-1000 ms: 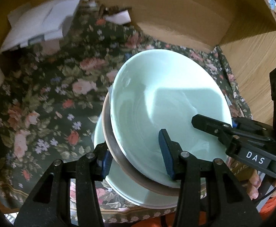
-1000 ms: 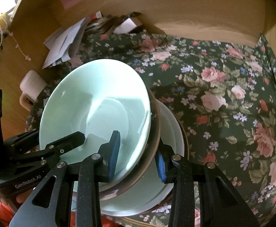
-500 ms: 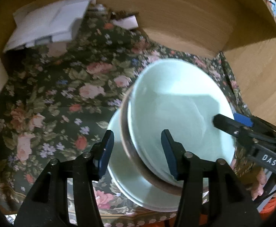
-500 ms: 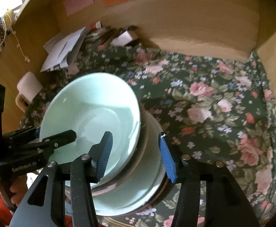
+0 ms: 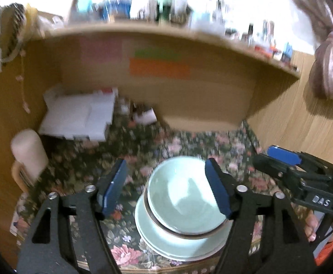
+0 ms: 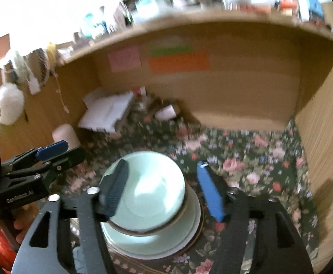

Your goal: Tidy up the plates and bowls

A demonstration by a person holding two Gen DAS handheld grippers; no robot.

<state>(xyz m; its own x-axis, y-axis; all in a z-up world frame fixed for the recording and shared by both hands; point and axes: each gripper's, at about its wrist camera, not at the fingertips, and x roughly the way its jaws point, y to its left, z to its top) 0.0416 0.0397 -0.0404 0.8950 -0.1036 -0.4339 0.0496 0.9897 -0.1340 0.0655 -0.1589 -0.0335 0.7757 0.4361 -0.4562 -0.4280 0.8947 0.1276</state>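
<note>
A pale green bowl (image 5: 184, 201) sits in a brown-rimmed bowl on a stack of pale green plates (image 5: 166, 244), at the front edge of the flowered cloth. The bowl (image 6: 150, 196) and the plates (image 6: 157, 244) also show in the right wrist view. My left gripper (image 5: 166, 189) is open and empty, raised above and behind the stack. My right gripper (image 6: 161, 189) is open and empty, likewise above the stack. Each gripper shows at the side of the other's view: the right one (image 5: 287, 166), the left one (image 6: 52, 153).
The flowered cloth (image 6: 246, 159) covers a desk alcove with wooden walls (image 6: 321, 125) and a shelf above. White papers (image 5: 79, 116) and a cream cylinder (image 5: 29, 153) lie at the back left. Coloured notes (image 6: 177, 61) hang on the back wall.
Both grippers have opened, let go of the bowl stack and pulled back and up. The stack now rests on the cloth, level, and looks smaller in both views.
</note>
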